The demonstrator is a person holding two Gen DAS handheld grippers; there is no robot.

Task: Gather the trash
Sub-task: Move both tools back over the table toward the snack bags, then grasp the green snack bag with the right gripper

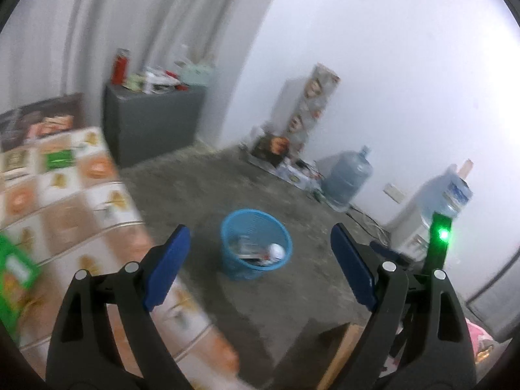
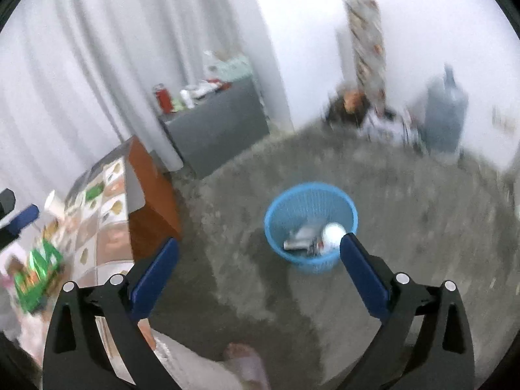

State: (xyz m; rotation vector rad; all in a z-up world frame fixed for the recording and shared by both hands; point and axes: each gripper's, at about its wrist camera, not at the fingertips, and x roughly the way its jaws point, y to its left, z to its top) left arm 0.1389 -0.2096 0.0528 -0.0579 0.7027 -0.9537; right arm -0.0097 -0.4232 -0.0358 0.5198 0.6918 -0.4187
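Your left gripper and right gripper both stand spread wide, with nothing between the pads. The blue mesh wastebasket stands upright on the grey floor, mouth up, at frame centre; inside it lies trash, including a white ball-like piece.

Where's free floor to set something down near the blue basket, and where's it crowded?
Bare floor rings the blue basket, widest between it and the table, and runs back to the grey cabinet. Crowded: the wall side by the water jug with boxes and cables, the cabinet top, and the basket itself. Both the left gripper and right gripper are open and empty.
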